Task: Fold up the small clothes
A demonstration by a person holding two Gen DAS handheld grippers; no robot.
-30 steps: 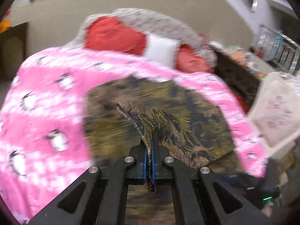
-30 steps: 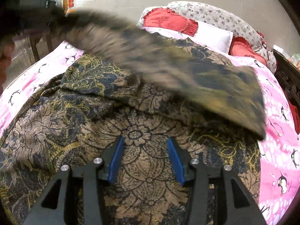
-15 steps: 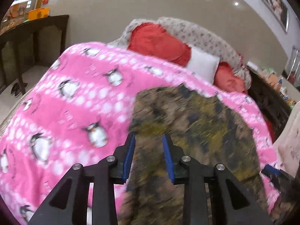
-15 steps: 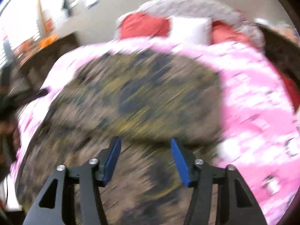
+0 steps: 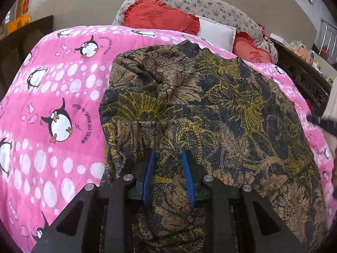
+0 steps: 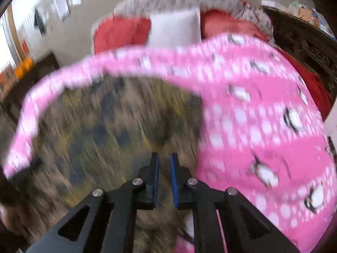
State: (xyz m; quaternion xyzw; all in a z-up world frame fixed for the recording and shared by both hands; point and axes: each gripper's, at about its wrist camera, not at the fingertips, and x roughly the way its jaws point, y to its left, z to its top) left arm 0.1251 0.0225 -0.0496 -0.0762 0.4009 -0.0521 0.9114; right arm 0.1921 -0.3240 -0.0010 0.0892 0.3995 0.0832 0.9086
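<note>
A brown, navy and yellow floral garment (image 5: 210, 109) lies folded over on a pink penguin blanket (image 5: 52, 97) printed "JUSQU'AU LEVER DU JOUR". The left gripper (image 5: 168, 158) hovers over the garment's near edge, jaws apart, holding nothing. The right gripper (image 6: 163, 158), blurred, shows jaws narrowly apart above the cloth. Red cushions (image 5: 160, 16) sit behind.

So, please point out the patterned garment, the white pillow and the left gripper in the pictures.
patterned garment (image 5: 210, 105): left wrist view, on its brown and yellow middle.
white pillow (image 5: 217, 34): left wrist view, on its front face.
left gripper (image 5: 168, 158): left wrist view, midway between the blue fingers.
</note>
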